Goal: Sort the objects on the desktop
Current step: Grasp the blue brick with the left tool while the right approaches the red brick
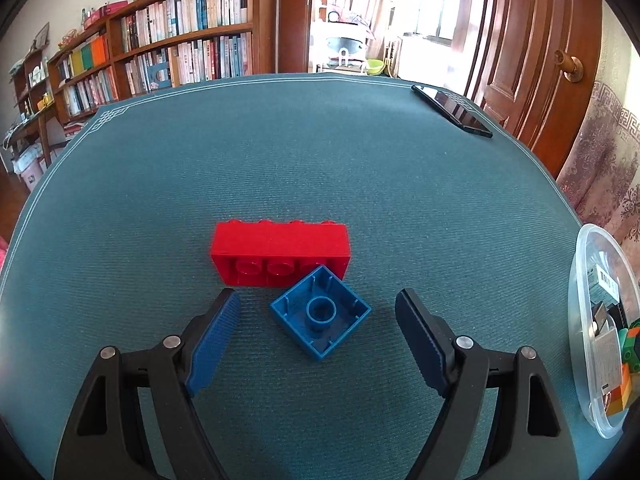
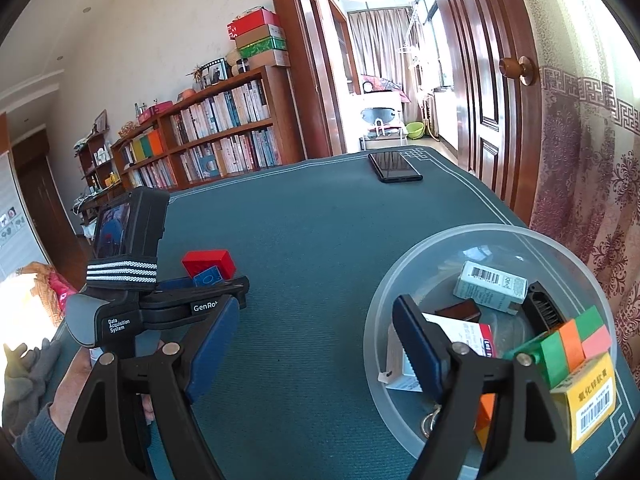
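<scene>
Blue brick (image 1: 320,317) between spread fingers (image 1: 216,336).

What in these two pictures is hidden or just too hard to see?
- Red brick: near right corner covered by blue brick, left wrist view.
- Clear bowl: cut off by the frame edge, left wrist view.
- Bowl contents: partly behind right gripper, right wrist view.
- Phone: screen dark.
</scene>
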`<action>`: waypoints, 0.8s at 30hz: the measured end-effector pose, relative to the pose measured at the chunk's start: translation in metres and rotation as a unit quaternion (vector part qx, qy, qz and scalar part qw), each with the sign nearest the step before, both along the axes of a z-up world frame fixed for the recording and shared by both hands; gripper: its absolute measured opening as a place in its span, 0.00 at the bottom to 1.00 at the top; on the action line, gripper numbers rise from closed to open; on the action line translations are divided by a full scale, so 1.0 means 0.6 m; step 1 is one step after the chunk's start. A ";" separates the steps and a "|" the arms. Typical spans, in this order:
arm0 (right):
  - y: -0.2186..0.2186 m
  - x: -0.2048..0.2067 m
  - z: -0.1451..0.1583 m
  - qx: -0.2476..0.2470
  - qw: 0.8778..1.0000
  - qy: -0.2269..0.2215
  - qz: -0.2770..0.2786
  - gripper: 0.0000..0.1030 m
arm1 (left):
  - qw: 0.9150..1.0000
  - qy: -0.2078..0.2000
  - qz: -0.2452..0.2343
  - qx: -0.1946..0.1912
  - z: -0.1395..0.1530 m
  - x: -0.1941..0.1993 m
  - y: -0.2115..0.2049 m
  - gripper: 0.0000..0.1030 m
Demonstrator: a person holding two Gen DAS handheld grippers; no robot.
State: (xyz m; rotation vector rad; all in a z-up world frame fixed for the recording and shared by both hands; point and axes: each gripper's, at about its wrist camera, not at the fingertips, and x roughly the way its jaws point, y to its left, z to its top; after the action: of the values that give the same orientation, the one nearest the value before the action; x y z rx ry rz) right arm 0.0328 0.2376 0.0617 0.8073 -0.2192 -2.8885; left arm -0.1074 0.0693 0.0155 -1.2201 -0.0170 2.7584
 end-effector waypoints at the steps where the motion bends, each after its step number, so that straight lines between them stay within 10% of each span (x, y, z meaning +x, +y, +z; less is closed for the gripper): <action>1: -0.003 -0.002 -0.001 0.001 1.000 -0.002 0.002 0.80 | 1.000 -0.001 0.000 0.003 -0.001 -0.001 -0.001 0.80; 5: -0.018 -0.009 -0.002 0.007 1.000 -0.005 0.009 0.80 | 1.000 0.002 0.003 0.007 -0.001 0.001 -0.005 0.78; 10: -0.032 -0.020 -0.004 0.011 1.000 -0.010 0.013 0.80 | 1.000 0.009 0.019 -0.007 0.001 0.004 -0.017 0.46; 24: -0.080 -0.077 -0.003 0.020 0.998 -0.032 0.047 0.80 | 0.997 0.033 0.067 -0.009 0.018 0.031 -0.075 0.46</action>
State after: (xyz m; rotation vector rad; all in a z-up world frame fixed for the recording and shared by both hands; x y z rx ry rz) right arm -0.0132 0.1897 0.0601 0.8935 -0.1273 -2.7900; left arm -0.0890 0.0246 0.0261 -1.1725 -0.0690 2.9180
